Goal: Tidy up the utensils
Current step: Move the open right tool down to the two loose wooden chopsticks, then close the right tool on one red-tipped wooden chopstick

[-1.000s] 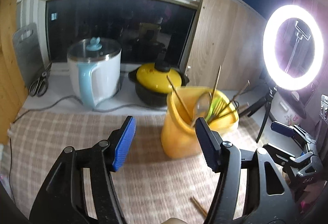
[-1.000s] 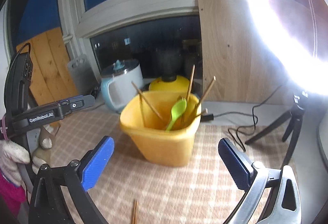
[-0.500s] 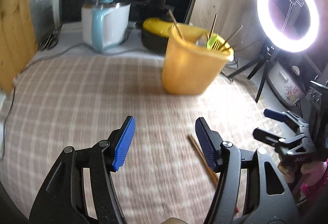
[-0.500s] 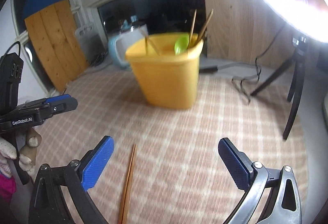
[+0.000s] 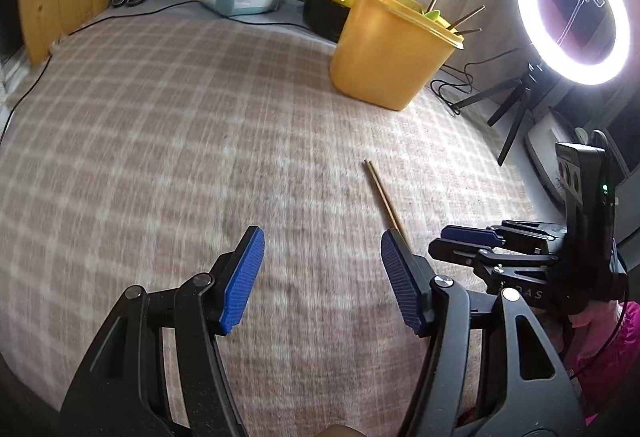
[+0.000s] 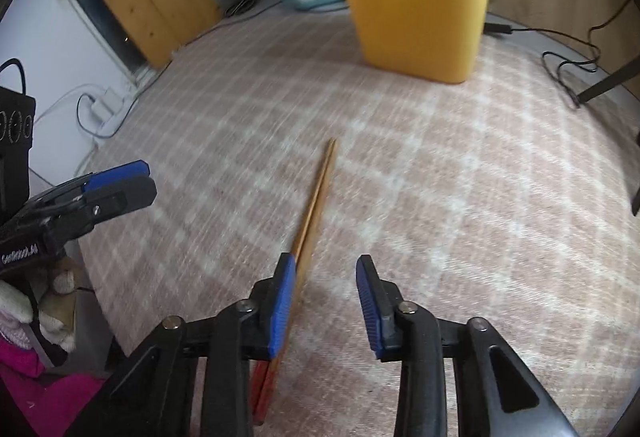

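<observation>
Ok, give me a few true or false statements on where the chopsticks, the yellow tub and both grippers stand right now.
1. The chopsticks lie flat on the checked cloth. True.
2. The right gripper has lifted the chopsticks clear of the cloth. False: they rest on the cloth, beside its left pad, and its jaws have just been closing.
3. The yellow tub stands upright with utensils sticking out of its top. True.
4. The left gripper is shut on a spoon. False: its jaws are open with only cloth between them.
5. The chopsticks touch the yellow tub. False: bare cloth lies between them.
</observation>
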A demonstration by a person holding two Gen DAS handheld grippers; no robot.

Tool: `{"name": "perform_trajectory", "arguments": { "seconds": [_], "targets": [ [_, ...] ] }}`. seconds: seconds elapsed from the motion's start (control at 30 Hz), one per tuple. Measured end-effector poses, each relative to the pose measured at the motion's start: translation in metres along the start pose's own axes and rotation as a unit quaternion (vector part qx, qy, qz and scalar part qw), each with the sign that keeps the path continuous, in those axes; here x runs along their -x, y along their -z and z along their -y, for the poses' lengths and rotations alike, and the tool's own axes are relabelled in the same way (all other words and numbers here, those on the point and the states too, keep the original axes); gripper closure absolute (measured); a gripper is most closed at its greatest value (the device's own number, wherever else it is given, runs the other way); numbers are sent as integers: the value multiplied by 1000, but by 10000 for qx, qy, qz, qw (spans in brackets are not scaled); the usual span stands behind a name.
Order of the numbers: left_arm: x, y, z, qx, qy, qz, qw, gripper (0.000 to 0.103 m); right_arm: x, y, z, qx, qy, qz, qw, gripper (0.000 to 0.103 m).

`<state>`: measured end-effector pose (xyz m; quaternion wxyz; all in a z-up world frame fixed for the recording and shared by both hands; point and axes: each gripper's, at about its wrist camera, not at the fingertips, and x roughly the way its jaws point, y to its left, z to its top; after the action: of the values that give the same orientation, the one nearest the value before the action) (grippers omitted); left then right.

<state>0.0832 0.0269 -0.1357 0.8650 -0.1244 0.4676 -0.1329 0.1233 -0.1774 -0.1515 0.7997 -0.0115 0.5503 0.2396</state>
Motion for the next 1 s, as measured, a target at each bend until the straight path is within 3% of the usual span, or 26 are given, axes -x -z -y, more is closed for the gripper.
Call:
{"name": "perform_trajectory", "arguments": {
  "seconds": [0.23, 0.53, 0.67, 0.83, 1.0],
  "targets": [
    [7, 9, -11, 275, 11, 46, 9996, 41, -16, -3, -4, 22, 29, -280, 9996, 86],
    [9, 12, -15, 354, -5, 29, 9994, 41, -25, -10, -11, -27, 85, -488, 9988, 87],
    [9, 12, -16, 360, 14, 30, 9993, 41, -28, -17, -13, -35, 331, -600, 9976, 88],
    [6, 11, -16, 344, 11, 2, 9994, 41, -32, -24, -9, -236, 255, -732, 9967, 88],
    [2, 9, -12, 335, 89, -29, 9994, 41, -39, -32, -20, -42, 462, -734, 9962, 92]
  ]
}}
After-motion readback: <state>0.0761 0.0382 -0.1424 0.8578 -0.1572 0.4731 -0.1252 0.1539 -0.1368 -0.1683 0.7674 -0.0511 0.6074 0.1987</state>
